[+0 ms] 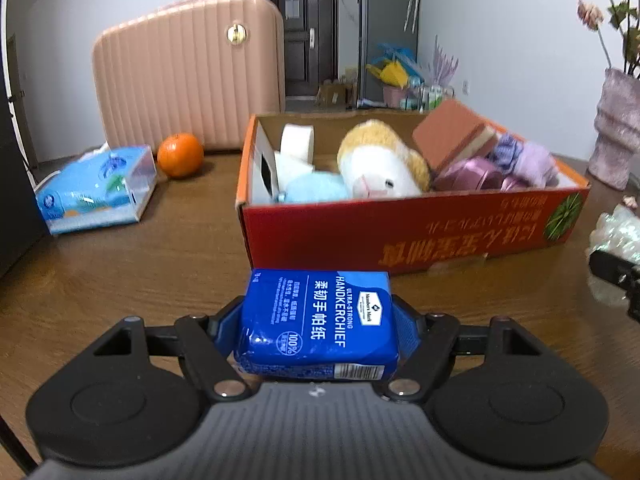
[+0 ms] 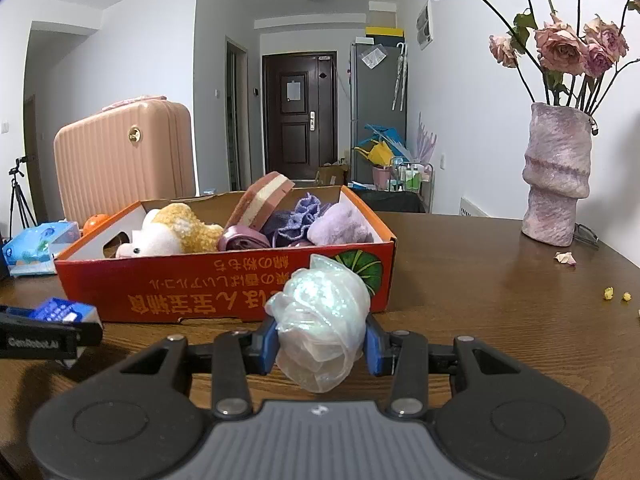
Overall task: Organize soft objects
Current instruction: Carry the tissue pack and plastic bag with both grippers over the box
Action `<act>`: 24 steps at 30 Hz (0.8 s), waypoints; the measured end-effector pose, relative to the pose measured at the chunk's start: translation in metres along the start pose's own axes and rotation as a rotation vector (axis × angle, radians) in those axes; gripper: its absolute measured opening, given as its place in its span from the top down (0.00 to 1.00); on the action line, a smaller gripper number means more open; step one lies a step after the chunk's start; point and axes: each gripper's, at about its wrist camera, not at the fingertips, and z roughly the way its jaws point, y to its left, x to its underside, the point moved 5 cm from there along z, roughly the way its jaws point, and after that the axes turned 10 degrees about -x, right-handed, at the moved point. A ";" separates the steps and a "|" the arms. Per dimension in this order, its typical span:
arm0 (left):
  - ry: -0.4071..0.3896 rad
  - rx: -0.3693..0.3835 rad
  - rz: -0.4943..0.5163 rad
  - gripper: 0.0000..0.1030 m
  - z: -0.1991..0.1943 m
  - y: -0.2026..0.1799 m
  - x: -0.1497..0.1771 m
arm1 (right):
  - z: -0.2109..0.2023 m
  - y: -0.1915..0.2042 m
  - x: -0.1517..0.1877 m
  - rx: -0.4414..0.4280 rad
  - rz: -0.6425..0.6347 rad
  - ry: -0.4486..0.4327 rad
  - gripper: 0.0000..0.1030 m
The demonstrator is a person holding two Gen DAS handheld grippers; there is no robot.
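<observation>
My left gripper is shut on a blue handkerchief tissue pack, held just above the wooden table in front of the red cardboard box. My right gripper is shut on an iridescent white mesh bath pouf, close to the front wall of the box. The box holds a yellow-white plush toy, a light blue soft item, a brown sponge, purple soft items and a white tape roll. The left gripper with the pack also shows in the right wrist view.
A blue tissue box and an orange lie left of the box, with a pink suitcase behind. A pink vase with dried roses stands at the right, with fallen petals near it.
</observation>
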 end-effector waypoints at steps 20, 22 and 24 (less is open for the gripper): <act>-0.160 0.050 -0.067 0.28 -0.048 0.009 -0.016 | -0.014 0.011 -0.008 -0.036 0.029 -0.061 0.60; -0.174 0.055 -0.076 0.28 -0.053 0.010 -0.018 | -0.015 0.013 -0.009 -0.038 0.029 -0.069 0.60; -0.188 0.058 -0.081 0.28 -0.058 0.012 -0.020 | -0.017 0.016 -0.011 -0.041 0.028 -0.078 0.60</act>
